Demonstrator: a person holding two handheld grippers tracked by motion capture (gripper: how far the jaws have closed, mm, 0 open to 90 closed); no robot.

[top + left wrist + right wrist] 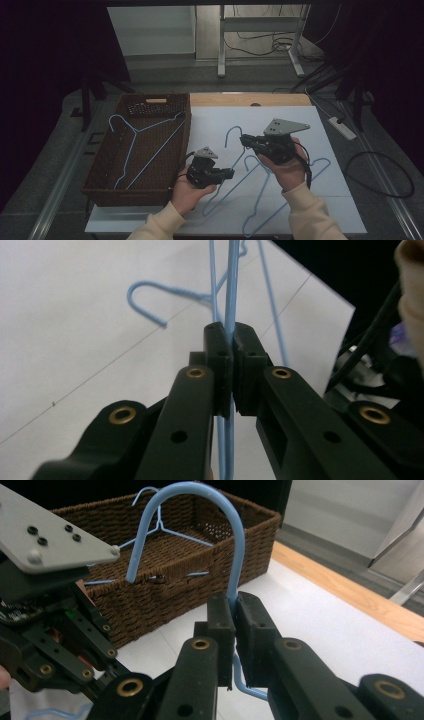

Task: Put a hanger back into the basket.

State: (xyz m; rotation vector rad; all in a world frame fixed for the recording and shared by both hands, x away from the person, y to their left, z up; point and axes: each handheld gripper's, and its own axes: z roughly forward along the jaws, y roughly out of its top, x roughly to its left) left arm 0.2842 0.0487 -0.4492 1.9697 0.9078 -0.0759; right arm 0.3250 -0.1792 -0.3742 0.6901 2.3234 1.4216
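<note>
A blue wire hanger [235,131] is lifted over the white table top [300,125] between both grippers. My right gripper [246,140] is shut on its neck just under the hook [200,490], which curves up above the pads [220,615]. My left gripper [231,173] is shut on a thin blue wire [232,285] of the hanger's lower part, running straight through the closed pads [216,355]. A second blue hanger [280,200] lies flat on the table under my hands, its hook [145,290] beyond the left jaws.
A brown wicker basket [107,192] stands at the table's left and holds another blue hanger [135,145]. The left gripper's body and grey plate [45,535] sit close beside the right jaws. A power strip [342,127] and cables lie on the floor at right.
</note>
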